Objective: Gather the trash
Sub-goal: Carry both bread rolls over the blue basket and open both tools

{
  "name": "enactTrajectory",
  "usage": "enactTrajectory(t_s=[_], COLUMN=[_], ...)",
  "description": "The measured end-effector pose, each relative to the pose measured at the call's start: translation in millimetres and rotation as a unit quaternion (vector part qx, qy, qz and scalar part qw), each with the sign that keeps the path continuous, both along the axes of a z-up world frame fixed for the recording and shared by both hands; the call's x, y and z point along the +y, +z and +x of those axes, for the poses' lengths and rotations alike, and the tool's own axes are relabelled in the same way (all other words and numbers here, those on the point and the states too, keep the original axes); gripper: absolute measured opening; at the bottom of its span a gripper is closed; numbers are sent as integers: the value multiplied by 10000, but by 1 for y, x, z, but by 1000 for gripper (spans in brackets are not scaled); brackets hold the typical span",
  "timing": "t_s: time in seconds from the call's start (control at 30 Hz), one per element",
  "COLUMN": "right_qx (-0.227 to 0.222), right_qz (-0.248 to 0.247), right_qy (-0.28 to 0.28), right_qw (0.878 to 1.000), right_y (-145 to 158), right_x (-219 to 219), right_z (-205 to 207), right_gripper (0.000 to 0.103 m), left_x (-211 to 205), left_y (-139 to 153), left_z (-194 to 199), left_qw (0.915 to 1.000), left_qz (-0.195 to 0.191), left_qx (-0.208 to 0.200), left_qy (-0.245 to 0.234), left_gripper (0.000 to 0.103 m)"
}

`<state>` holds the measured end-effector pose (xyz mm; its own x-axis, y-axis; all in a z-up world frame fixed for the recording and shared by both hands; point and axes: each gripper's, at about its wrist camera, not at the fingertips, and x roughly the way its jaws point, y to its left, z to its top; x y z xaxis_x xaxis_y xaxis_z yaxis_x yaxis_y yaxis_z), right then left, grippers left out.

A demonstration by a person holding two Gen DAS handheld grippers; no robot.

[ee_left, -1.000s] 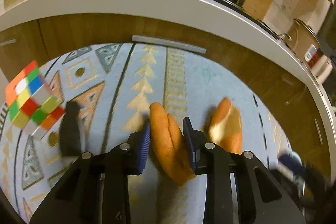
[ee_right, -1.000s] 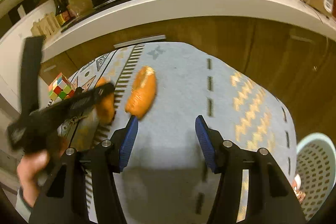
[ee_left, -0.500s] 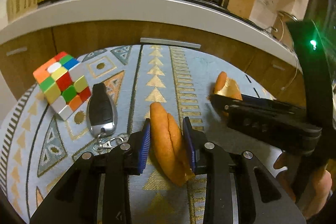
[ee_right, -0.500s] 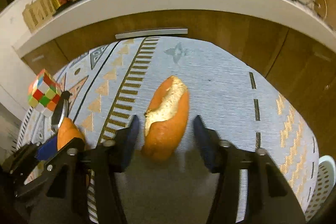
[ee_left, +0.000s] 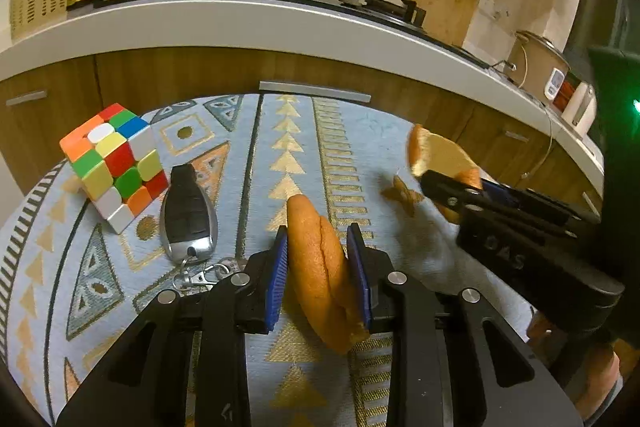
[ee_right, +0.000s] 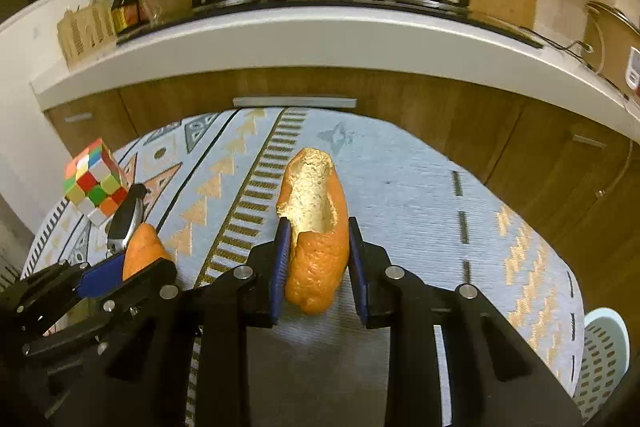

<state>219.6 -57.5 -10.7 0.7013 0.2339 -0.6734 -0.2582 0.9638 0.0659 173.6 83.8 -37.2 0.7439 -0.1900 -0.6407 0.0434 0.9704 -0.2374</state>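
The left gripper (ee_left: 318, 277) clenched a folded orange peel (ee_left: 320, 279) on the patterned cloth (ee_left: 360, 143), just right of the car key (ee_left: 188, 215). The right gripper (ee_right: 318, 263), its jaws just closing, pressed a second peel (ee_right: 316, 227). Only the right wrist view showed the pale basket (ee_right: 604, 359) beyond the cloth's right edge; the left view alone showed the key's ring.

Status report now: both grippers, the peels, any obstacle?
Left gripper shut on folded peel. Right gripper just closing on second peel. Cube, car key beside, not blocking.
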Motion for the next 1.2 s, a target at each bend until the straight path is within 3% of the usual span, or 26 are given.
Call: enactTrajectory(t_s=[0.17,0.27,0.63,0.9,1.2], right_qx=[13,18,-159,-333,-121], right_qz=[76,170,249,263,448], right_qy=[-85,-192,-942,-1443,-2149], right_qw=[9999,9997,9951,9886,9755], right_y=[3,8,31,39,27], right_x=[-12,-34,-144,-208,-287], right_z=[-16,-33,-108,-150,-172], right_gripper=[24,24,24,24,24], left_x=[-4,-13,-95,-181,-254], left_y=[4,11,51,70,64], left_z=[-2,-8,-53,-72,-76], left_qw=[10000,9999,9966,9861,9750], left_qz=[43,-121,-58,170,223], left_qx=[-52,-44,-419,-648,-451], left_qy=[39,-112,-704,-1523,-2165], left_gripper=[25,25,25,25,25])
